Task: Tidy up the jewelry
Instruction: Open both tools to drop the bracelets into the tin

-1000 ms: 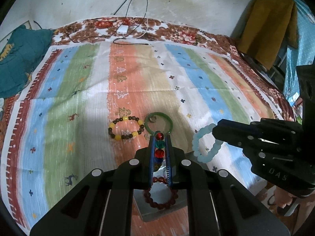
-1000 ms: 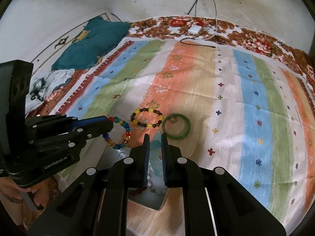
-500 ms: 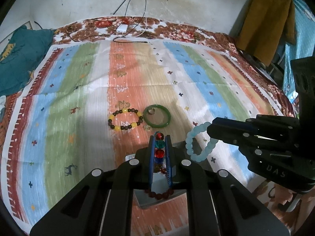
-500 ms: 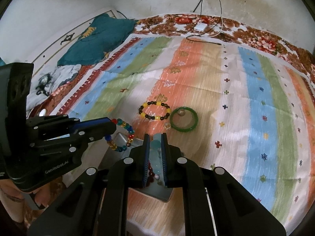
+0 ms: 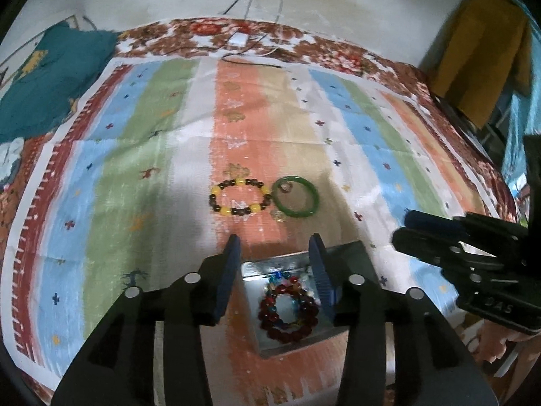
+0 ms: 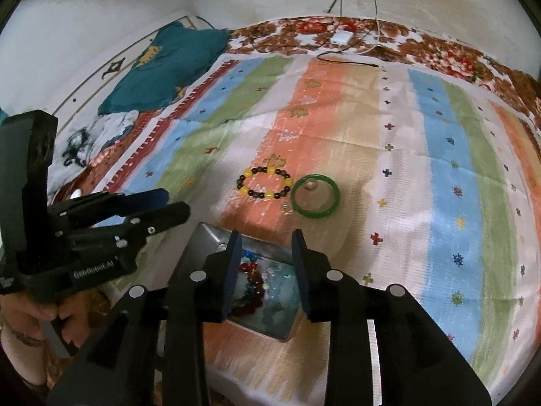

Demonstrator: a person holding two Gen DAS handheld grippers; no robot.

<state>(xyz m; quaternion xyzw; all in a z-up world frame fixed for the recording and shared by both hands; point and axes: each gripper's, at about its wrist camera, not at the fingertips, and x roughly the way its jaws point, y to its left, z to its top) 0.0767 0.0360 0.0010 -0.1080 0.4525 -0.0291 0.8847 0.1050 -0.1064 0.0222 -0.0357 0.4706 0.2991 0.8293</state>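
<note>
Left wrist view showed the left gripper [image 5: 274, 240] spread wide with nothing between its blue pads, poised above the far rim of a small metal tin [image 5: 270, 348]. Inside the tin lay a dark red bead bracelet [image 5: 287, 314], with multicoloured beads [image 5: 279, 274] bunched at the tin's far end. In the right wrist view the right gripper [image 6: 267, 237] was likewise parted and held nothing, hanging over the same tin [image 6: 206, 237]; pale blue beads [image 6: 282, 292] lay on its floor beside the dark red ones. Each gripper appeared in the other's view: the right gripper [image 5: 402, 226] at the right edge, the left gripper [image 6: 172, 201] at the left edge, both clear of the jewelry.

Beyond the tin, near the middle of the striped bedspread [image 5: 118, 182], a yellow-and-brown bead bracelet [image 5: 239, 197] lay flat on the orange stripe. Just beside it lay a green bangle [image 5: 296, 197], with a small ring [image 5: 286, 187] inside its loop and a small clear piece [image 5: 279, 216] just outside its near edge. At the bedspread's far edge sat a white charger [image 5: 238, 39] with cables [image 5: 250, 62]. A teal cloth [image 5: 47, 77] lay off the bedspread's far left corner, and a mustard cloth [image 5: 487, 54] hung past its right edge
</note>
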